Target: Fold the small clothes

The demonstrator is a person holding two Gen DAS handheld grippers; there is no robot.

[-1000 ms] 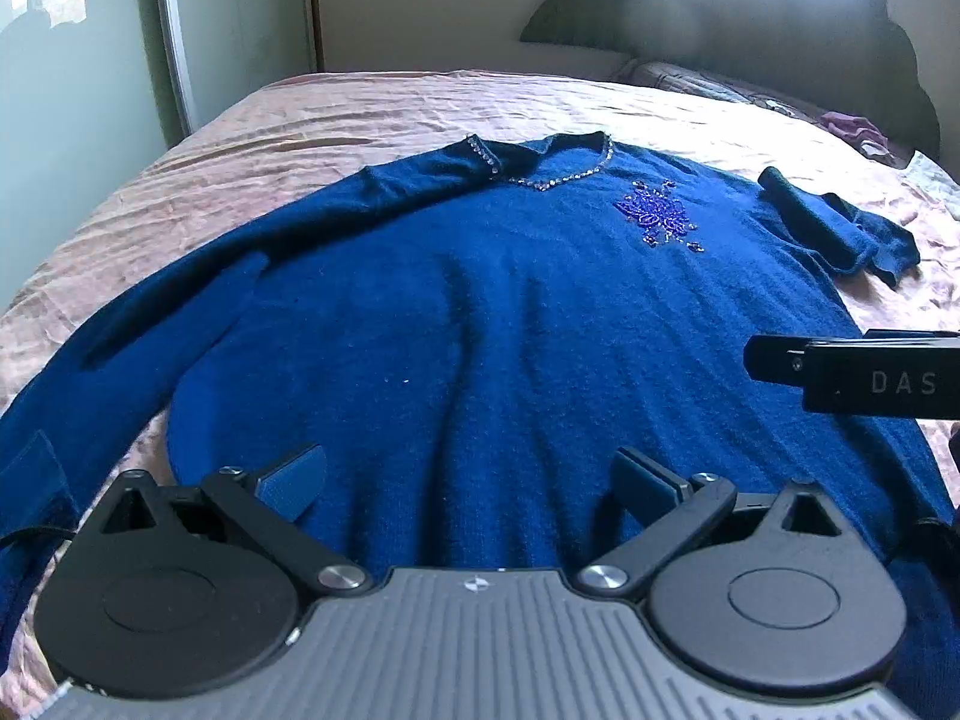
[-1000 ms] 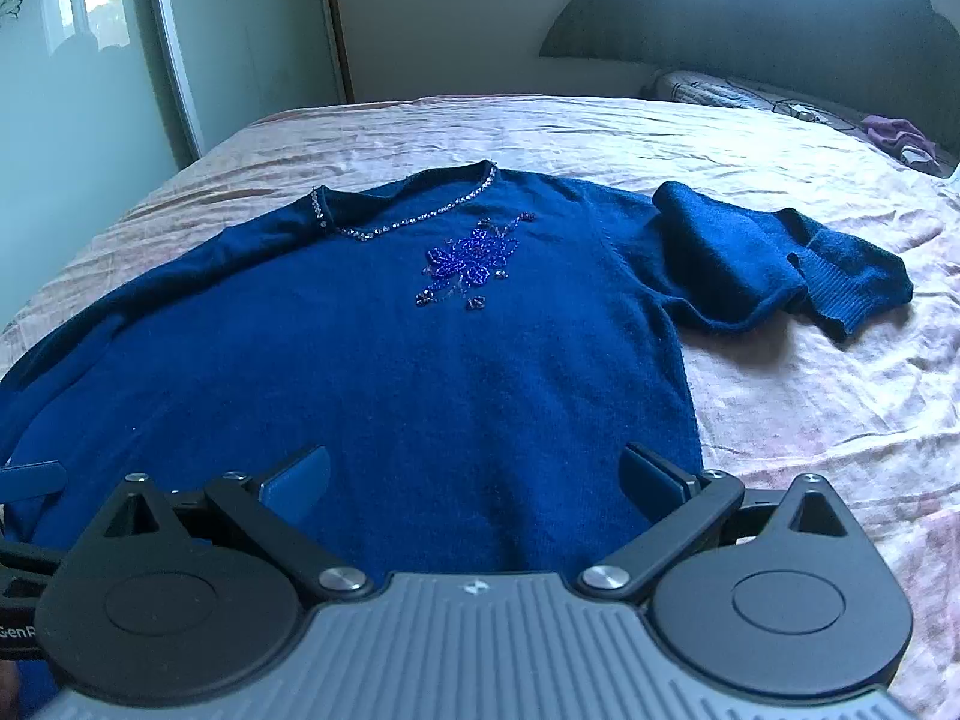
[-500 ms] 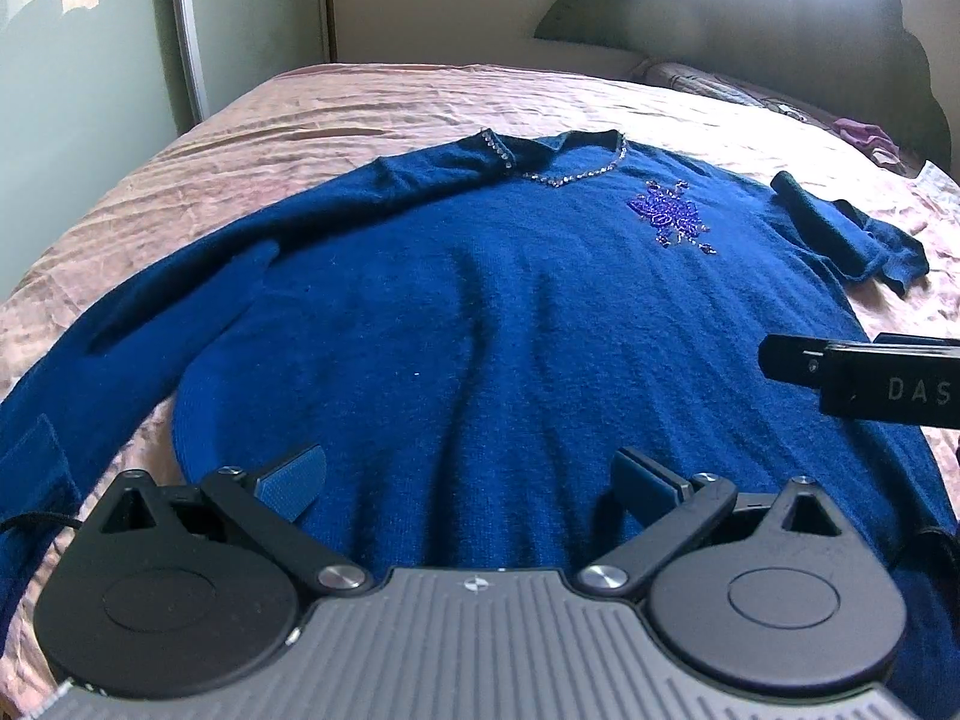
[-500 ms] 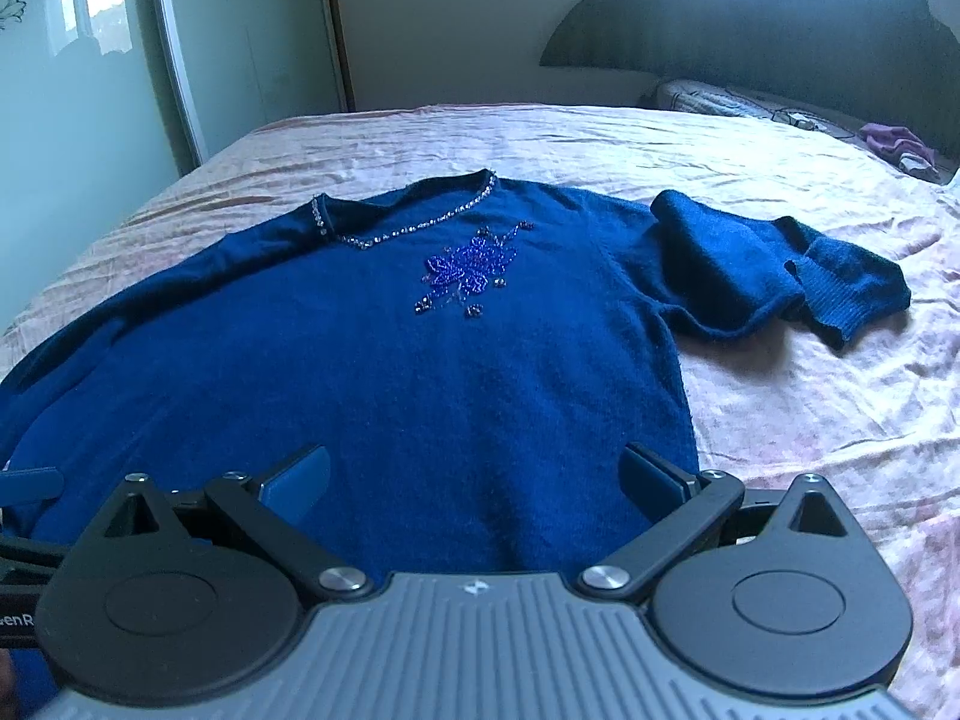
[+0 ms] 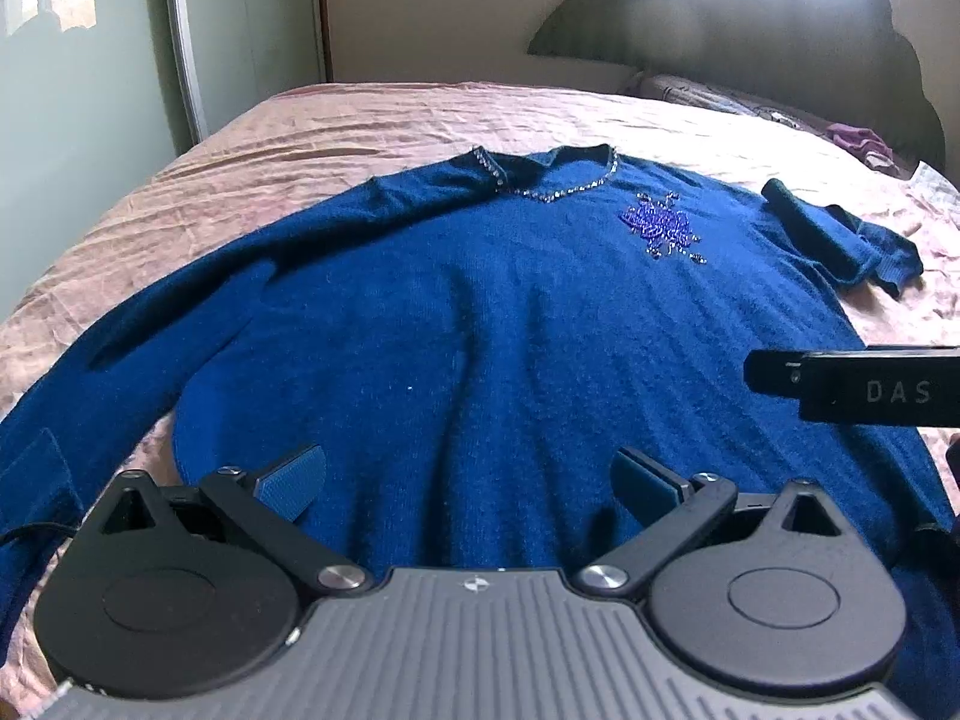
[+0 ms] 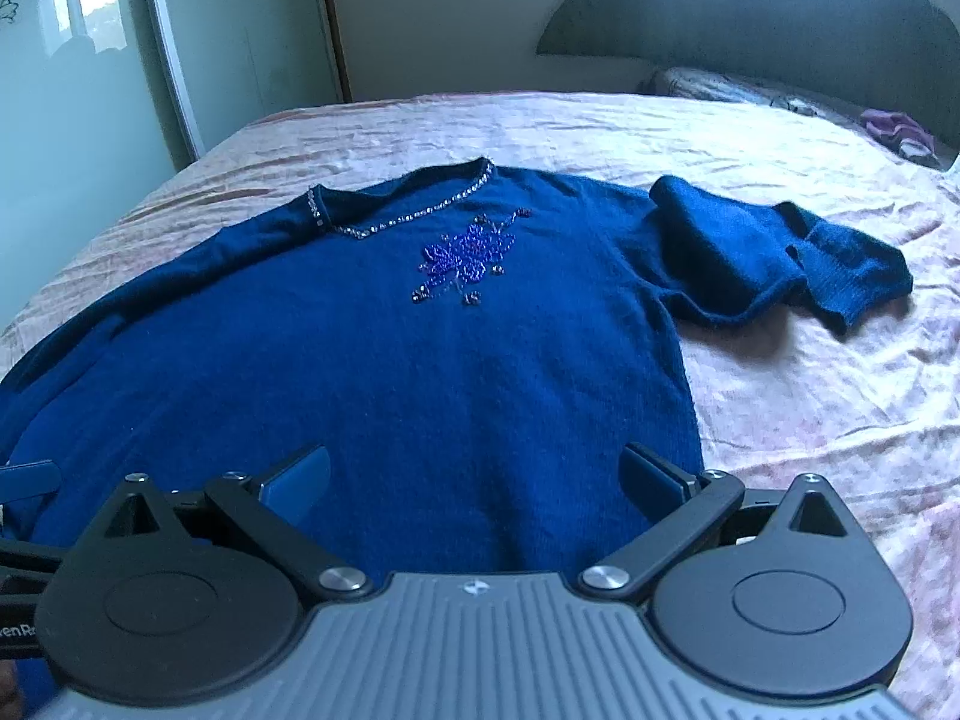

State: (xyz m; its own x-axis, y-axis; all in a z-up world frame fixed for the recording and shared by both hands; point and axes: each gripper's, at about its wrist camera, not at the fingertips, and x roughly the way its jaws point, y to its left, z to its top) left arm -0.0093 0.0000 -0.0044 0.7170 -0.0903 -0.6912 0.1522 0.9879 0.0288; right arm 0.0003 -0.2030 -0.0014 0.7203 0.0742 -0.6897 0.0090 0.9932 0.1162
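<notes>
Looking along our left gripper (image 5: 468, 480), we see its jaws spread wide with nothing between them, hovering over the lower hem of a dark blue sweater (image 5: 480, 330). Our right gripper (image 6: 474, 474) is likewise wide apart and grips nothing, poised over the same hem nearer the sweater's right side edge.

We find the sweater lying front-up on the pink bedspread (image 6: 780, 408), spread across the middle of the bed, its hem toward the foot edge where we stand and its neckline (image 5: 552, 180) toward the headboard (image 6: 780, 18). A row of small pale stones trims that neckline, and a beaded purple flower motif (image 6: 468, 255) sits just below it on the chest. From our left wrist view one sleeve (image 5: 120, 360) stretches out long toward the bed's left edge, its cuff end reaching the near left corner beside our gripper. The other sleeve (image 6: 750, 258) is doubled back on itself near the shoulder, with its ribbed cuff (image 6: 858, 276) resting on the bedspread toward the right edge.

In the left wrist view, the black body of our right gripper (image 5: 858, 387) juts in from the right over the sweater's side. A small purple cloth (image 6: 894, 129) lies at the far right corner by the headboard, well apart from the sweater. A pale wardrobe door (image 6: 78, 120) stands beyond the bed's left edge.
</notes>
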